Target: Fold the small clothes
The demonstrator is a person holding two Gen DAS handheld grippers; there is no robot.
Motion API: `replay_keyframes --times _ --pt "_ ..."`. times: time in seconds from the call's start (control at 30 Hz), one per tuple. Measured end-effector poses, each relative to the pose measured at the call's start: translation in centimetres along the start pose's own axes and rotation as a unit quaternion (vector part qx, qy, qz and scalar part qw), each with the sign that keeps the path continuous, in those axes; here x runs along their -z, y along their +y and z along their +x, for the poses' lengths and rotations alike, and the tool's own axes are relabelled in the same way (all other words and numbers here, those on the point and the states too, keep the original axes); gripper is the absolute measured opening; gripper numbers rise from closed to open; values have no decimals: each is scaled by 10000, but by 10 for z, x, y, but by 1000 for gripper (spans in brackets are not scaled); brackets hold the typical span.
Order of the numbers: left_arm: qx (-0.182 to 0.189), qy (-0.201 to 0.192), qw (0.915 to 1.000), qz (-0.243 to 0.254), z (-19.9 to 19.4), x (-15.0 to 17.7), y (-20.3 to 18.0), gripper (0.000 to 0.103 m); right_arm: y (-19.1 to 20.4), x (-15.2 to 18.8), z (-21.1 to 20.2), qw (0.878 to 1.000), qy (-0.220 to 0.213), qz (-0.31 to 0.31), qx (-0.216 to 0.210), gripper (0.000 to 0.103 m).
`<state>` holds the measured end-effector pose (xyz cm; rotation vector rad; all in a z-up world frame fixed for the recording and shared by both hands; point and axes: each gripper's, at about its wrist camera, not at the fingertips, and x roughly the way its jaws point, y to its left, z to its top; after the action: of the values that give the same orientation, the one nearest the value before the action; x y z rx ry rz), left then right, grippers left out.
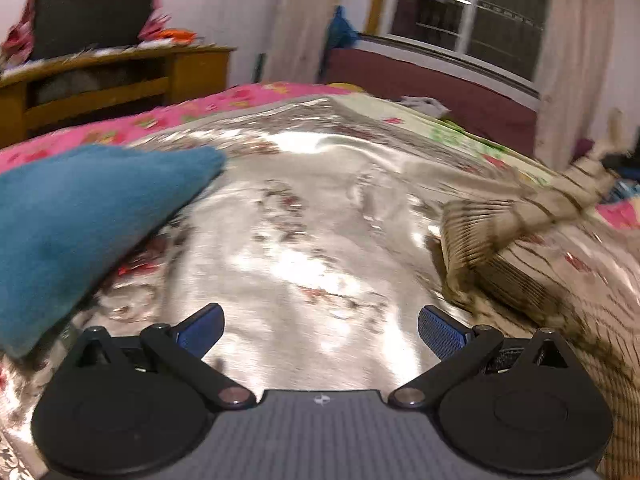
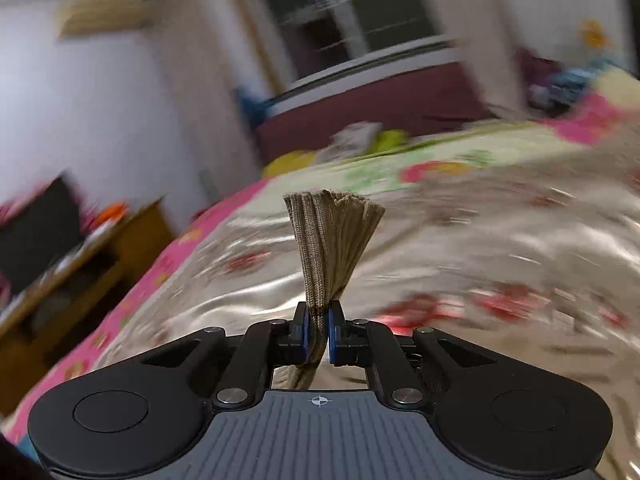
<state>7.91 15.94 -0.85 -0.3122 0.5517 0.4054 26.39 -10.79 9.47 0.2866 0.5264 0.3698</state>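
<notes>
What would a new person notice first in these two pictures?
A bunch of ribbed tan cloth fans out from the right gripper, whose fingers are shut on it. In the left view, a teal cloth lies at left on the shiny silver bedspread.

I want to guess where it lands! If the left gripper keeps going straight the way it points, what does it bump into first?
Probably the shiny flowered bedspread: the open left gripper points down at bare cover, between the blue cloth and the tan ribbed garment.
</notes>
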Motion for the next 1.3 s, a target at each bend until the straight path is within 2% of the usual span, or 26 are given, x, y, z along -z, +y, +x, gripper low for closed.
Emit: replay_keyframes --times 0.1,0.2,0.33,0.4,0.47,0.6,0.73,0.77,0.87,1.03,1.2,1.3 --pt "194 14 9989 420 -4 7 -25 103 -62 22 -16 9972 11 538 512 8" --pt "360 206 9961 784 -4 16 -46 103 -109 53 -14 9904 325 846 1045 8" --pt "403 288 9922 1145 -6 27 -63 103 -142 89 -13 9825 569 1305 1201 8" --pt "370 303 9904 1295 -6 31 -69 103 -145 99 -16 9803 577 1488 1165 9" --pt "370 348 9893 1368 -7 34 -71 103 -145 100 -17 9797 536 1553 1148 15" --pt "385 448 9884 1398 -6 37 -71 103 -152 95 -18 9780 479 1718 1084 16" --pt "443 462 9878 1419 -7 39 -72 103 -163 93 -20 9717 447 1932 1280 15" --pt "452 453 9877 1424 -6 39 -72 103 -164 95 -22 9705 431 1937 1367 12" --pt "482 443 9878 1415 -6 39 -71 103 -160 99 -31 9697 316 1833 1583 12" --pt "506 579 9876 1366 -2 38 -70 103 -168 102 -36 9646 446 1783 1892 14" --pt "501 595 9874 1378 -1 39 -70 103 -170 96 -40 9667 443 1861 1701 16" --pt "487 593 9867 1431 -2 40 -72 103 -167 92 -39 9678 405 1758 1757 16"
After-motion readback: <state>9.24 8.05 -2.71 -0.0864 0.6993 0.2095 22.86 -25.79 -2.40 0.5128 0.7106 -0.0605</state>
